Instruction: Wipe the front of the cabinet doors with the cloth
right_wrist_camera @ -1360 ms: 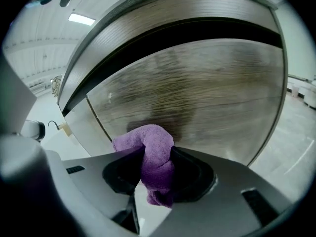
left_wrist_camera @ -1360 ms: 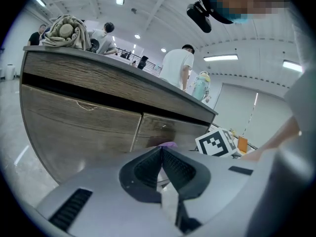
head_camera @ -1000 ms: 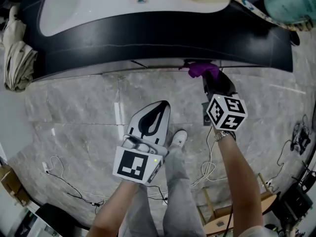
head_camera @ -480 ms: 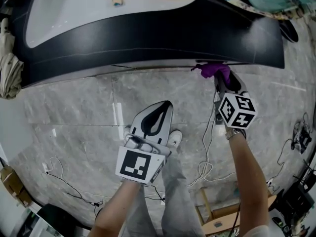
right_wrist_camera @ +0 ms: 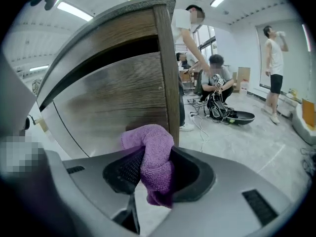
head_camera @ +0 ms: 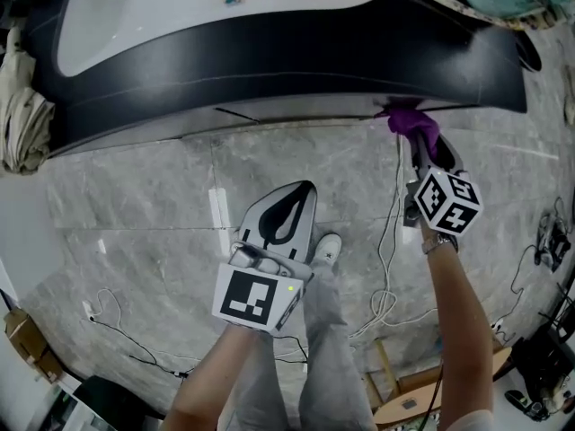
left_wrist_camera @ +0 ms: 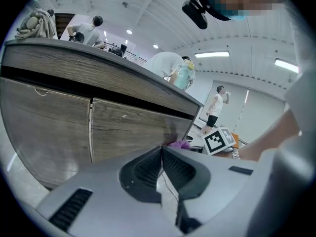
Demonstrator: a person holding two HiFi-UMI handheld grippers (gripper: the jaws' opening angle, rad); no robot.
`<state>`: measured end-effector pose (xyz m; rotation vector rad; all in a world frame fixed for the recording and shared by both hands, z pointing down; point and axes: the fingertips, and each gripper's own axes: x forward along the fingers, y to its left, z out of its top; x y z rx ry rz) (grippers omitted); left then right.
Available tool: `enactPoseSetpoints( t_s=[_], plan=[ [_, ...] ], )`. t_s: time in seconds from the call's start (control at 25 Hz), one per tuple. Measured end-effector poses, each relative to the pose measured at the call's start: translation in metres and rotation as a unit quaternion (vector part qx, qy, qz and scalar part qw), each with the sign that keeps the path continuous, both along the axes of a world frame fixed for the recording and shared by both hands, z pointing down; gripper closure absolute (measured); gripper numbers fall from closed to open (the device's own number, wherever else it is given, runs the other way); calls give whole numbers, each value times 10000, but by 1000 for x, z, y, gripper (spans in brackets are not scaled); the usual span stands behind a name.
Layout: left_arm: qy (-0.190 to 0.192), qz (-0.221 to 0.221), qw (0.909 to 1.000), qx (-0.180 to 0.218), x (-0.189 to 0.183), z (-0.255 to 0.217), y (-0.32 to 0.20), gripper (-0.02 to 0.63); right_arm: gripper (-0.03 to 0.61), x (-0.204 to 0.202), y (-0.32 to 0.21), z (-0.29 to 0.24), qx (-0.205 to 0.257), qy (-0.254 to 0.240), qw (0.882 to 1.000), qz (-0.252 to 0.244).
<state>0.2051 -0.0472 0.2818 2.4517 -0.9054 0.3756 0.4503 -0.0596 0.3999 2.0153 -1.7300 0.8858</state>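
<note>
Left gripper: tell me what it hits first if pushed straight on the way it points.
Probably the cabinet door: the left gripper, jaws shut, aims at its wooden front, with nothing visible between. Depth is unclear.

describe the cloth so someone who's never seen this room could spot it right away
Find the long wood-grain cabinet under the dark counter, then go to its right end. There the right gripper pinches a bunched purple cloth close to its front; it is the only purple thing, unlike the pale fabric bundle at the counter's left end.
</note>
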Motion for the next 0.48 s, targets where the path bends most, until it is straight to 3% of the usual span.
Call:
enactPoseSetpoints(
  t_s=[0.16,0.48],
  plan=[
    [19,53,10000,60,-33,-5,-5,603,423,-49,11,4,-91,-101,9999,-102],
    [21,89,10000,-23,-105,-4,-5,603,423,-196,8,26,-290,-428,9953,-813]
  ],
)
